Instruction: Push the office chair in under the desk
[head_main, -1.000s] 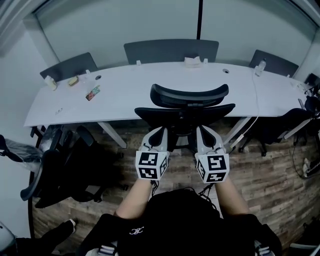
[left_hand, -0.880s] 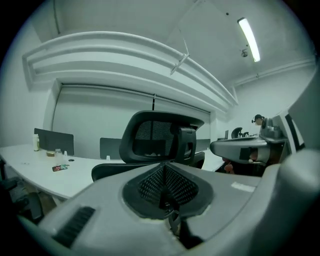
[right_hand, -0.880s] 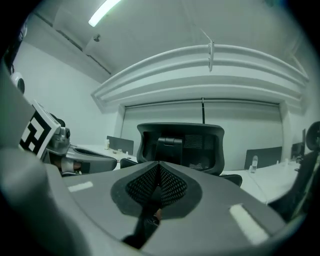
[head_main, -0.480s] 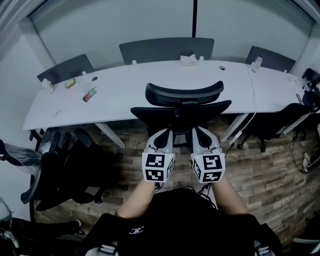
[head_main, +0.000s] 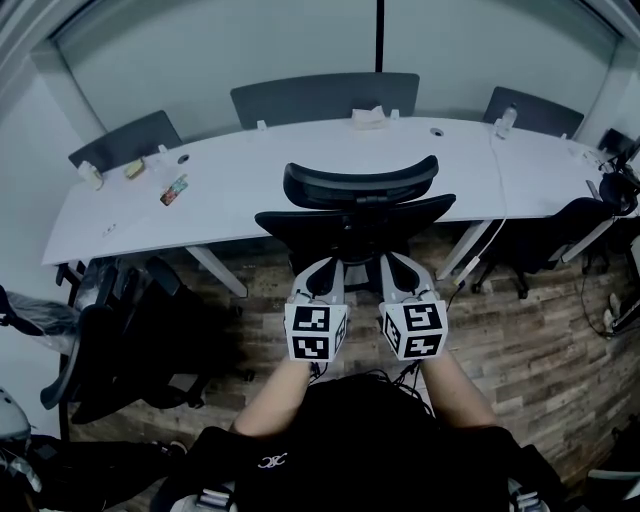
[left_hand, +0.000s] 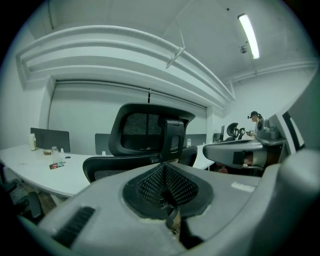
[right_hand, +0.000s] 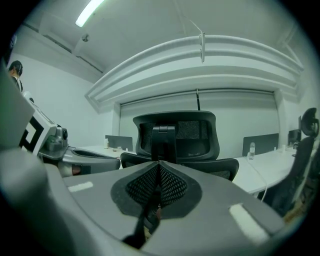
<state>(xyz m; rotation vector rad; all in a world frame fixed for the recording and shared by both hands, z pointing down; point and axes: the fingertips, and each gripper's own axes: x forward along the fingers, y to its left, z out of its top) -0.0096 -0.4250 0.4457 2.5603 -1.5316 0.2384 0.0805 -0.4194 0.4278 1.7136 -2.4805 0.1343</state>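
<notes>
Office chair (left_hand: 145, 131) mesh shows only in gripper views.

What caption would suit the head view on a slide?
Shut left gripper and shut right gripper just behind the back of the chair, which faces the white desk.

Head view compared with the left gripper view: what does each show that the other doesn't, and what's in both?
Only the head view: the plank floor, the desk legs, the person's forearms and a second dark chair at the left.
Only the left gripper view: the ceiling light strip, and the mesh pads of the left gripper shut together with nothing between them.
Both: the office chair, the white desk, the right gripper and small items on the desk's left end.
</notes>
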